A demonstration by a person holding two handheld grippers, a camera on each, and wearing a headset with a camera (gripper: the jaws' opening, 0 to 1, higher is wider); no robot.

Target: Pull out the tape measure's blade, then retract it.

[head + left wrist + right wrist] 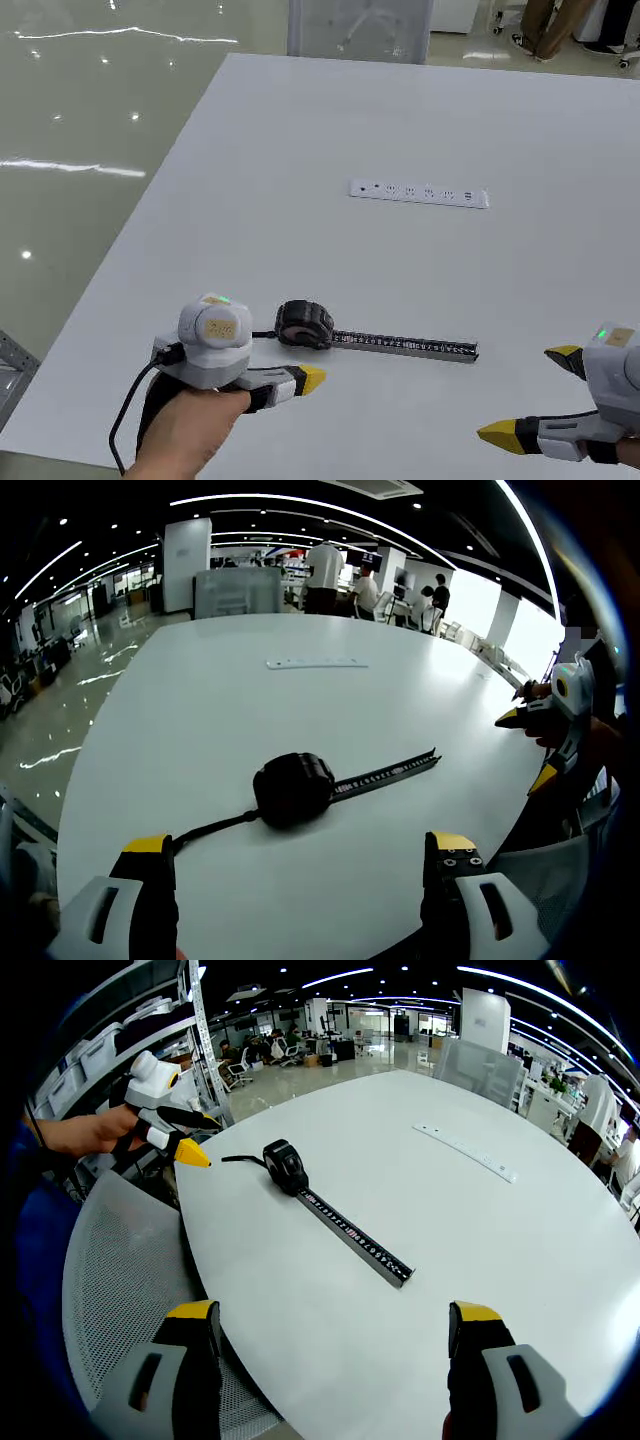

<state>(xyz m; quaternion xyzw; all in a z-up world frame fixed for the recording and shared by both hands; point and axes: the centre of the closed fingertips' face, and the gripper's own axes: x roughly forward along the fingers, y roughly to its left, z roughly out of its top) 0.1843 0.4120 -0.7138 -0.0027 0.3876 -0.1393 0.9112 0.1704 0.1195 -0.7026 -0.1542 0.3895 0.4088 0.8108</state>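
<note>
A black tape measure [304,324] lies on the white table [400,120] near its front edge. Its dark blade [405,345] is drawn out to the right and lies flat. My left gripper [300,380] hovers just in front of the case, jaws open and holding nothing. In the left gripper view the tape measure [292,788] sits ahead of the wide-open left gripper [300,844], a black strap [210,826] trailing toward it. My right gripper [530,392] is open at the front right, short of the blade's tip [400,1272]. The right gripper [333,1312] holds nothing.
A white power strip [420,193] lies further back on the table. A chair [360,28] stands at the far edge. A grey mesh chair [120,1280] sits at the near edge. People stand in the background [325,575].
</note>
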